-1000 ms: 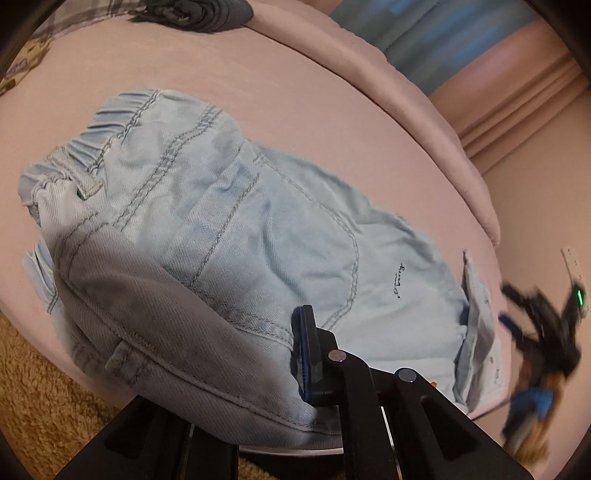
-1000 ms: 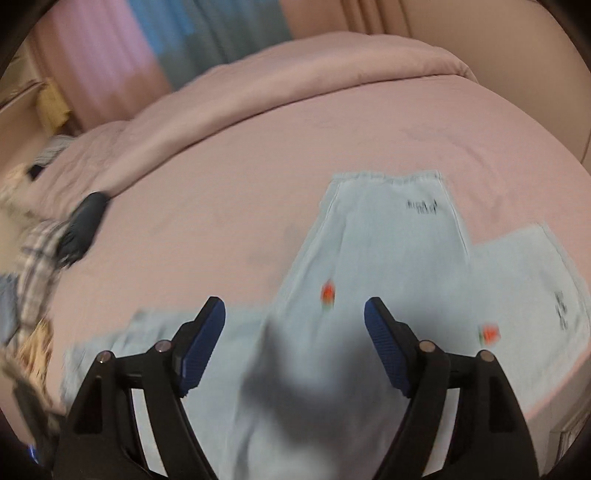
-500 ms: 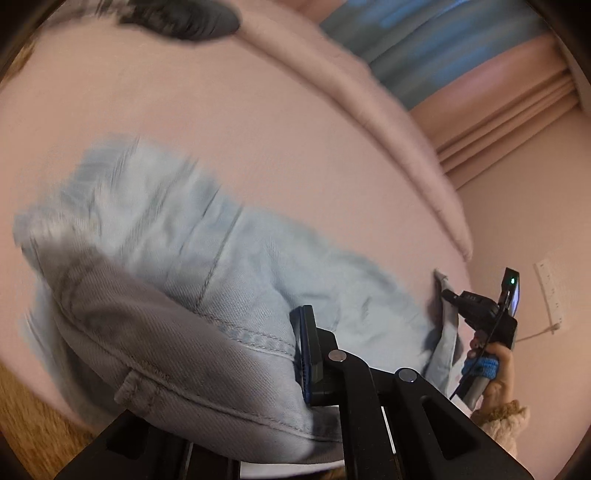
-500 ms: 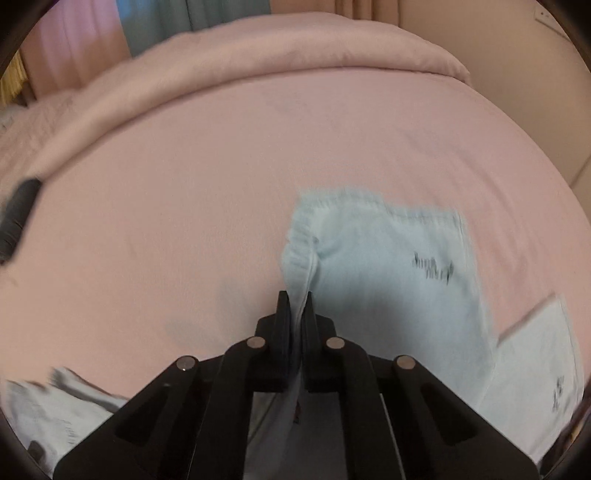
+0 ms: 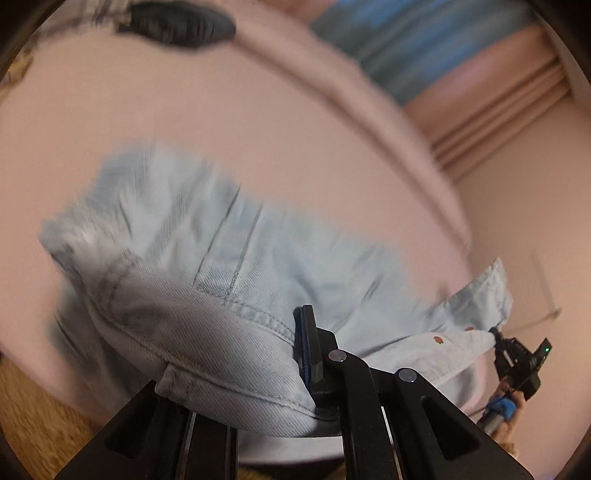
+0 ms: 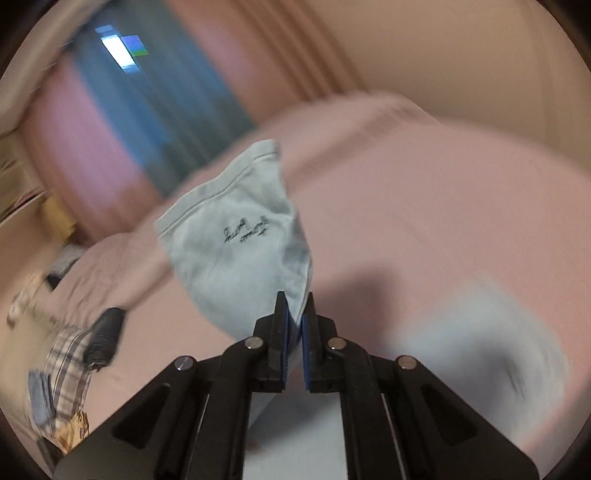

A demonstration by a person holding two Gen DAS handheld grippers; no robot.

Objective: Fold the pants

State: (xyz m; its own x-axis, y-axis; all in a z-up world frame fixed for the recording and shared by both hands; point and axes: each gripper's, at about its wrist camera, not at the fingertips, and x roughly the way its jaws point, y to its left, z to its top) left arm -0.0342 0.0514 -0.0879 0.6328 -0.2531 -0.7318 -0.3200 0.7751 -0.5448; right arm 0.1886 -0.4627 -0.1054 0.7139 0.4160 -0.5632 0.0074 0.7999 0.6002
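L wrist view: pair of pale blue denim pants (image 5: 207,258) spread on pink bed cover (image 5: 184,122), filling mid and lower left of frame, blurred. Waist end w/ belt loop and double-stitched seam bunched at bottom centre, draped over the left gripper (image 5: 301,354). Only its R blue-padded finger (image 5: 308,347) shows; other one hidden under the cloth. Jaws closed tight on the waist fabric. Far right of frame: leg hem pulled off the bed into a taut point, pinched by the right gripper (image 5: 495,332), small, black, green light on it; a hand (image 5: 511,406) holds its handle below. Tiny orange marks on the lifted leg. Dark grey bundle (image 5: 177,22) at top left on bed, plaid cloth (image 5: 107,7) beside it. Blue curtain (image 5: 406,40) upper right, tan carpet (image 5: 37,417) lower left.

R wrist view: right gripper (image 6: 294,325) at bottom centre, blue pads together, clamped on leg fabric. Pants leg (image 6: 236,240) stands up from jaws, hem at upper centre, dark script embroidery facing camera. Second pale blue patch (image 6: 480,339) lower right, too blurred to read. Plaid cloth (image 6: 66,369) and dark bundle (image 6: 107,332) lower left.
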